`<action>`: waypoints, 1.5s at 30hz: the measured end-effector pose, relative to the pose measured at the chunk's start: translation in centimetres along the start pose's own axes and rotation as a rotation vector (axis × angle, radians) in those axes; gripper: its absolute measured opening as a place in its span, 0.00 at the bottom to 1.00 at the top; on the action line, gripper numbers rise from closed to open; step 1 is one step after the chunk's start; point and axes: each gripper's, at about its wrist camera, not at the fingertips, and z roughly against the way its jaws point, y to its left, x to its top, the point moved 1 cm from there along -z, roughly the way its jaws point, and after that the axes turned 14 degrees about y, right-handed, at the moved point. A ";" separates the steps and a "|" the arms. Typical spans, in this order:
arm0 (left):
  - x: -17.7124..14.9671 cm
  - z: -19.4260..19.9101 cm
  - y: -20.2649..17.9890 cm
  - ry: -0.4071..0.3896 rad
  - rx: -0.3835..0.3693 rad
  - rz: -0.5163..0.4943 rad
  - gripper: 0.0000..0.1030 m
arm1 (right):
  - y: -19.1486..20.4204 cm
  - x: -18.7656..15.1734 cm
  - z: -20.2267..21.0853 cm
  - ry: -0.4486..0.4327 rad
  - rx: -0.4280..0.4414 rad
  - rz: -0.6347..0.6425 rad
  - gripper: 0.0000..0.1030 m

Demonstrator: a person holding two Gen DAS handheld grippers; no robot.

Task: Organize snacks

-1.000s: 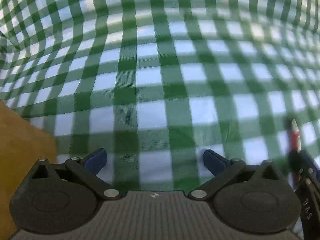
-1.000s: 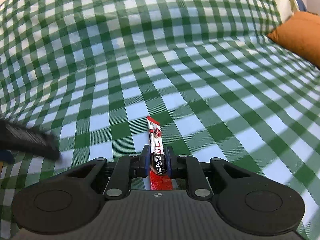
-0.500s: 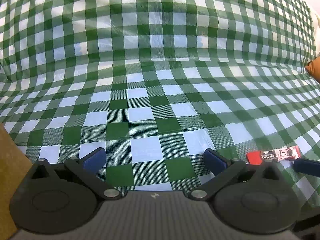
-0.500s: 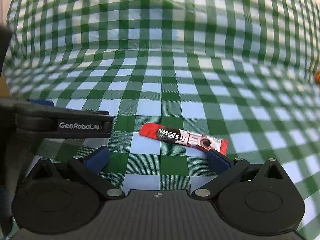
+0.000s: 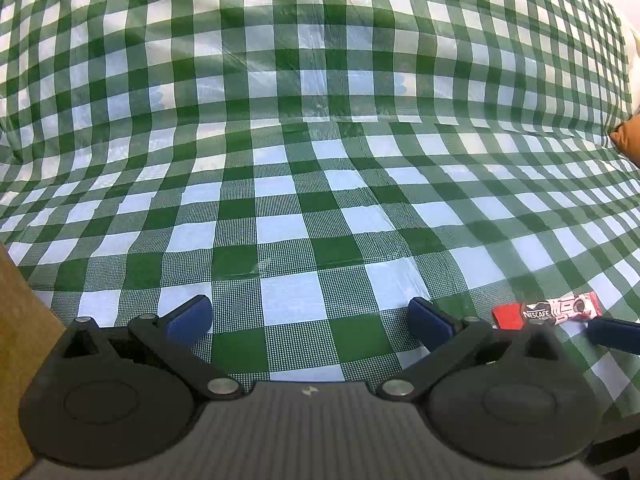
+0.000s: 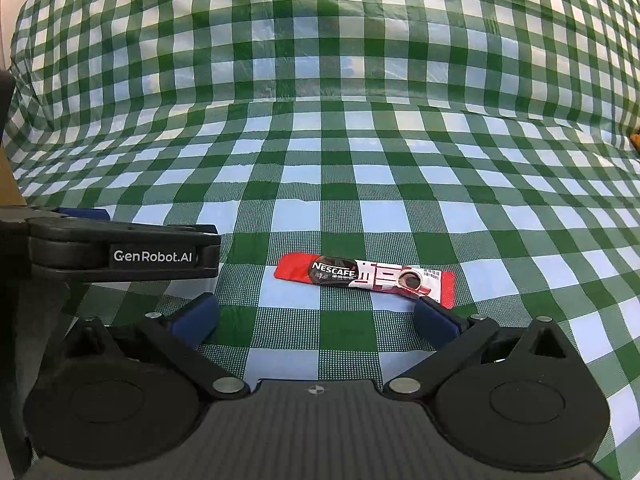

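Observation:
A red Nescafe coffee stick (image 6: 366,276) lies flat and crosswise on the green checked tablecloth (image 6: 320,140). It is just ahead of my right gripper (image 6: 316,316), which is open and empty, its right fingertip close to the stick's right end. The stick also shows at the lower right of the left wrist view (image 5: 548,314). My left gripper (image 5: 308,318) is open and empty over bare cloth, to the left of the stick. The left gripper's body (image 6: 120,248) shows at the left of the right wrist view.
A brown box edge (image 5: 20,360) stands at the left. An orange cushion (image 5: 626,140) sits at the far right. The checked cloth rises into a draped backdrop behind the table.
My right gripper opened and let the stick go; it now lies flat on the cloth. Both grippers pulled back and up, and have hardly moved over the last half second.

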 end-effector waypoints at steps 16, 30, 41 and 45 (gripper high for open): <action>0.0 0.0 0.0 0.000 0.000 0.000 1.00 | -1.0 0.6 -0.3 0.000 -0.004 -0.001 1.00; 0.0 -0.1 0.0 0.000 0.000 0.000 1.00 | -0.8 0.7 -0.7 -0.001 -0.005 -0.002 1.00; 0.0 -0.1 0.0 0.000 0.000 0.000 1.00 | -0.8 0.7 -0.9 -0.002 -0.008 -0.002 1.00; 0.0 -0.1 0.0 -0.001 0.000 0.000 1.00 | -0.7 0.7 -0.9 -0.003 -0.009 -0.002 1.00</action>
